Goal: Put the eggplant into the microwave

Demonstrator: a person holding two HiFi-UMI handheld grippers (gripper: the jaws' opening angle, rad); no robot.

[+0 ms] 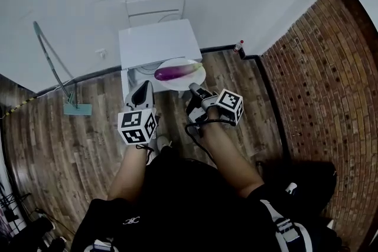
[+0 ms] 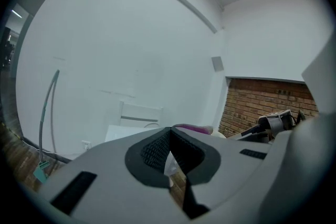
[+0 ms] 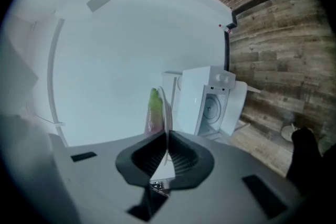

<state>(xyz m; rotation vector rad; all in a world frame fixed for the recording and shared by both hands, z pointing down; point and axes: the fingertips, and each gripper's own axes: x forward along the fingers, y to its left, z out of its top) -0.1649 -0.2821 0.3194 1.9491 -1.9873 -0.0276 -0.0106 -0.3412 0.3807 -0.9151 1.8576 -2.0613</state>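
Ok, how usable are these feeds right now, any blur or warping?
Head view: evenly lit, fairly sharp, brick wall bowed by the lens. Left gripper view: dim, dark round border, background soft. Right gripper view: rolled sideways, floor at the right, eggplant blurry.

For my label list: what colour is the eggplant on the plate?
The eggplant is purple with a green end; the head view shows it best.
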